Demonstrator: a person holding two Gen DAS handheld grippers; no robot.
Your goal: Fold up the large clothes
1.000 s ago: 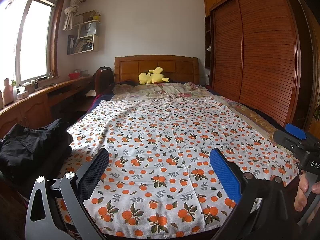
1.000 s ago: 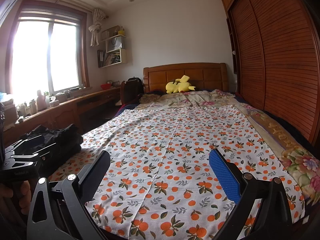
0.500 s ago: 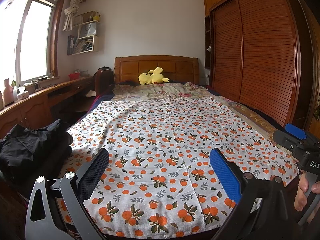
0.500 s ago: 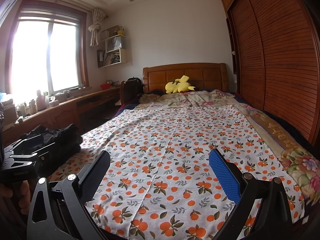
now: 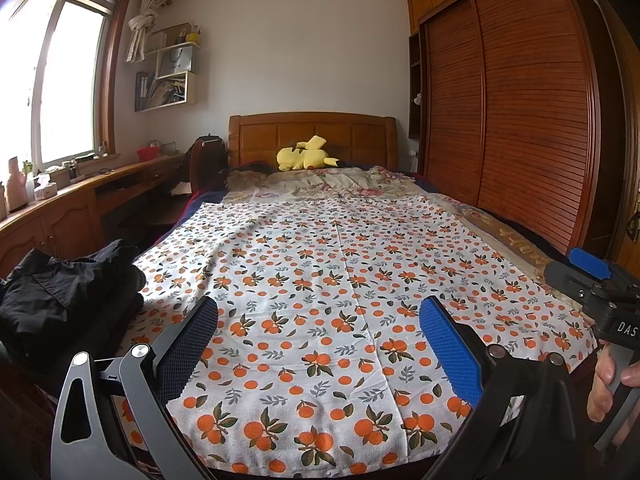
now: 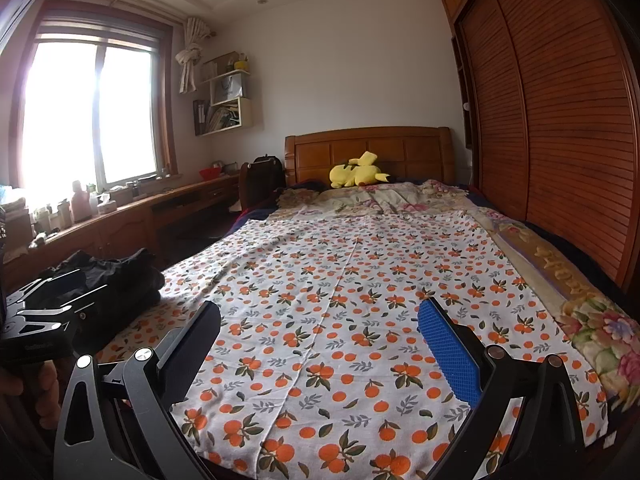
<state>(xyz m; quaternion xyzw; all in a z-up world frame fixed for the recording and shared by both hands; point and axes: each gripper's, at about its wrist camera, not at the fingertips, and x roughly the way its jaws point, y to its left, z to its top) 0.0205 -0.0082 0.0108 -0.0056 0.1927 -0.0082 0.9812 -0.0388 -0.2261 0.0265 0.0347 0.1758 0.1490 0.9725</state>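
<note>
A large white cloth with an orange-fruit print (image 5: 328, 280) (image 6: 352, 300) lies spread flat over the bed, reaching its near edge. A heap of black clothes (image 5: 64, 300) (image 6: 108, 280) sits at the bed's left side. My left gripper (image 5: 320, 320) hovers open above the cloth's near edge, nothing between its blue pads. Likewise open and empty, my right gripper (image 6: 320, 320) hangs over the near part of the cloth. In the left wrist view the right gripper's body (image 5: 600, 296) shows at far right, held by a hand (image 5: 608, 384).
A yellow plush toy (image 5: 304, 156) lies by the wooden headboard (image 5: 312, 136). A floral quilt (image 6: 592, 312) shows along the bed's right side. Slatted wardrobe doors (image 5: 520, 120) stand close on the right. A long wooden desk (image 5: 80, 200) with bottles runs under the window at left.
</note>
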